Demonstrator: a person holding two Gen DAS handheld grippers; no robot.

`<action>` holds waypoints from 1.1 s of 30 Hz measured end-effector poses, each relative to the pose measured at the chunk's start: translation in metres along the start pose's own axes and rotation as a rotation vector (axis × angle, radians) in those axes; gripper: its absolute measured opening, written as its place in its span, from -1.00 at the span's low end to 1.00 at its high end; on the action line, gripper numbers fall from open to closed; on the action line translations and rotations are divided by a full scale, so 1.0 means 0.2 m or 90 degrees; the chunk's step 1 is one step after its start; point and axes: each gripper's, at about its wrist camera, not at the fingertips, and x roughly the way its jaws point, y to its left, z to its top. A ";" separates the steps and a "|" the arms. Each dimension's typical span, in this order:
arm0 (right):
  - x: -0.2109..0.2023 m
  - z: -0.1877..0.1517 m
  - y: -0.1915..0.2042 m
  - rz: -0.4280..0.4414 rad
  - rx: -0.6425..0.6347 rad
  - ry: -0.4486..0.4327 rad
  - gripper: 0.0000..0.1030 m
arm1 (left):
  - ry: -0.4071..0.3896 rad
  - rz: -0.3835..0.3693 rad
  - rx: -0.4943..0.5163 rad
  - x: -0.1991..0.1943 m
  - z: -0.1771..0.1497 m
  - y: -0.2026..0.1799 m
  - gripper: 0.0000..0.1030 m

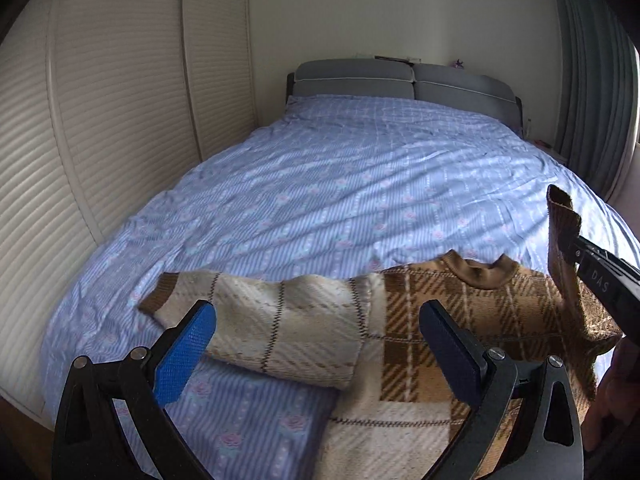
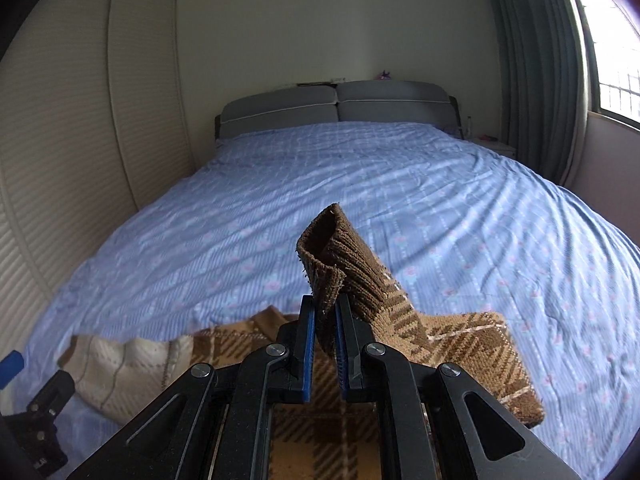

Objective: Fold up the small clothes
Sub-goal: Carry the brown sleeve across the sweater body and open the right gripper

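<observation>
**Right sleeve lifted, left sleeve flat**

We log the sweater point(image 1: 420, 344) lying face up on the bed point(image 1: 320, 184), collar away from us, sleeves running left to right. Our right gripper point(image 2: 325, 320) pinches the brown cuff point(image 2: 332, 248), holding that sleeve above the body. Our left gripper point(image 1: 316, 344) is spread wide, holding nothing, over the cream sleeve point(image 1: 260, 328), nearest to it. We judge the lifted sleeve folds leftward across the chest.

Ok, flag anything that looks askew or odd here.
Only the sweater is askew: its right sleeve is lifted off the bed, pinched in the right claw. The left sleeve lies flat. No damage shows.
</observation>
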 end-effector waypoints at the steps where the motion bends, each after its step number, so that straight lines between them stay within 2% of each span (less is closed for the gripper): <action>1: 0.03 -0.03 0.07 0.004 -0.017 0.007 -0.80 | 0.004 0.005 -0.002 0.01 -0.01 0.03 1.00; 8: 0.22 -0.23 0.42 0.024 -0.105 0.068 -0.80 | 0.028 0.021 -0.015 0.10 -0.11 0.18 1.00; 13: 0.34 -0.36 0.56 0.024 -0.131 0.119 -0.80 | 0.050 0.023 -0.017 0.16 -0.16 0.23 1.00; 17: 0.41 -0.44 0.58 0.035 -0.126 0.160 -0.73 | 0.060 0.026 -0.018 0.19 -0.20 0.25 1.00; 18: 0.42 -0.46 0.59 0.039 -0.123 0.161 -0.73 | 0.061 0.027 -0.019 0.19 -0.20 0.25 1.00; 23: 0.38 -0.50 0.59 0.083 -0.113 0.155 -0.23 | 0.061 0.031 -0.018 0.19 -0.21 0.25 1.00; 25: 0.33 -0.50 0.59 0.095 -0.110 0.144 -0.13 | 0.057 0.027 -0.015 0.19 -0.21 0.23 1.00; 29: 0.17 -0.47 0.50 0.105 -0.080 0.103 -0.13 | 0.047 -0.011 -0.011 0.18 -0.19 0.16 1.00; 33: 0.01 -0.42 0.28 0.058 -0.041 0.058 -0.13 | 0.039 -0.075 0.015 0.19 -0.16 0.02 0.85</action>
